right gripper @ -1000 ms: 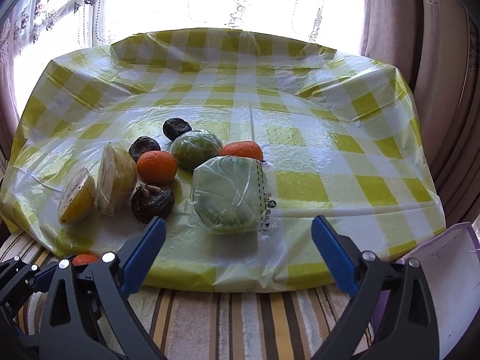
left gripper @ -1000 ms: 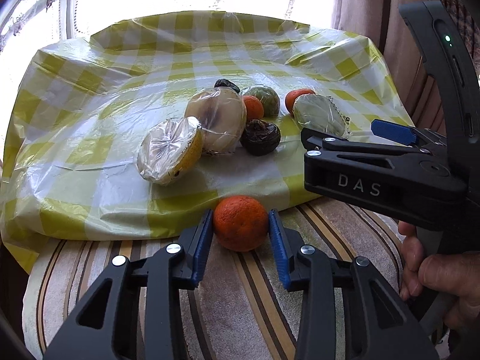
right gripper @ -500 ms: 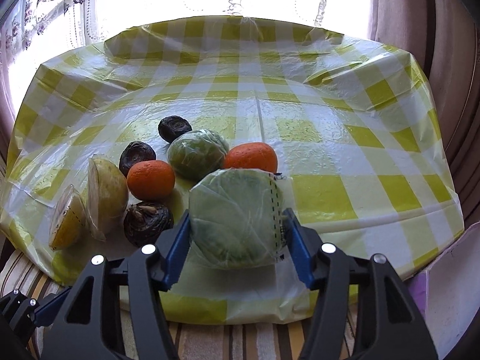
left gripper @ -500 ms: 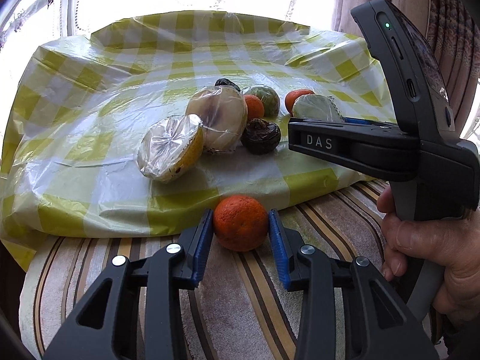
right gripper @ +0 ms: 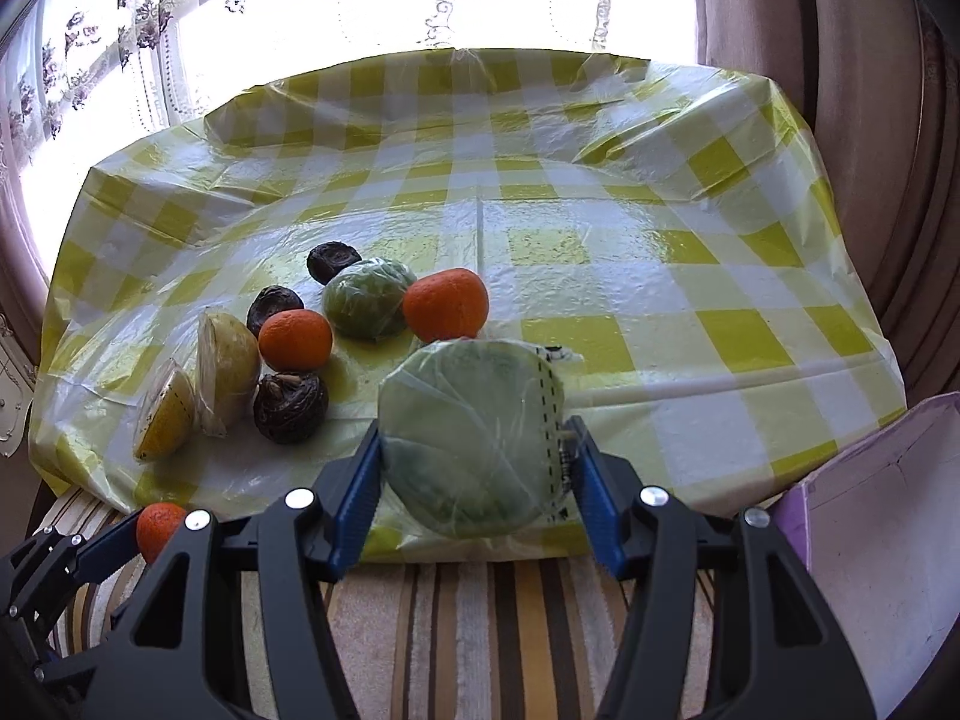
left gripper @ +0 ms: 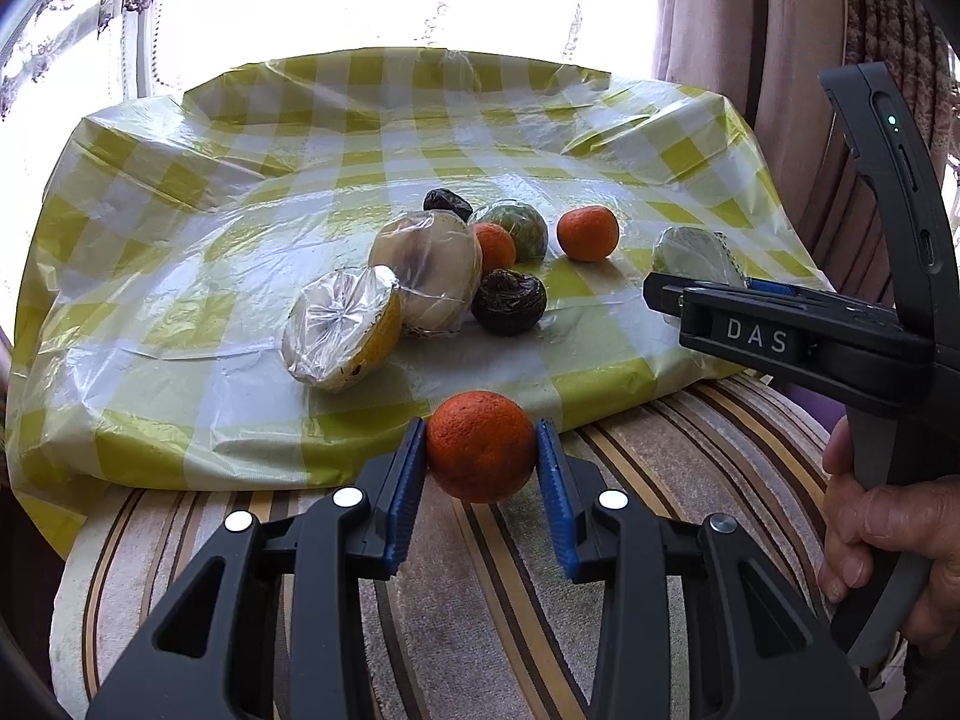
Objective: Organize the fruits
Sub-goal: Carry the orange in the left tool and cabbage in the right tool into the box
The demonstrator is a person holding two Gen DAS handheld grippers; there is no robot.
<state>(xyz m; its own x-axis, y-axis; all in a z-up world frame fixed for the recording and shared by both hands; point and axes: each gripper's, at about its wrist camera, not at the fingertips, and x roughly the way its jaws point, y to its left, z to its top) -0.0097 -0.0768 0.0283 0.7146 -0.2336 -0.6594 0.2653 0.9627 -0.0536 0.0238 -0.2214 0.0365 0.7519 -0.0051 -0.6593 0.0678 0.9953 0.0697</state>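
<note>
My left gripper (left gripper: 480, 468) is shut on an orange (left gripper: 480, 446) and holds it over the striped cloth at the table's front edge. My right gripper (right gripper: 474, 468) is shut on a wrapped green cabbage half (right gripper: 471, 438), lifted off the checked plastic sheet (right gripper: 600, 276); it also shows in the left wrist view (left gripper: 696, 255). On the sheet lie two oranges (right gripper: 295, 340) (right gripper: 445, 304), a wrapped green fruit (right gripper: 366, 297), three dark fruits (right gripper: 290, 407), and two wrapped yellow halves (right gripper: 227, 372) (right gripper: 165, 417).
The striped cloth (right gripper: 468, 630) covers the front of the table. A purple box (right gripper: 882, 516) stands at the right. Curtains and a bright window are behind the table.
My right gripper moved forward, closed on the cabbage half and lifted it back toward the front edge. My left gripper kept holding its orange.
</note>
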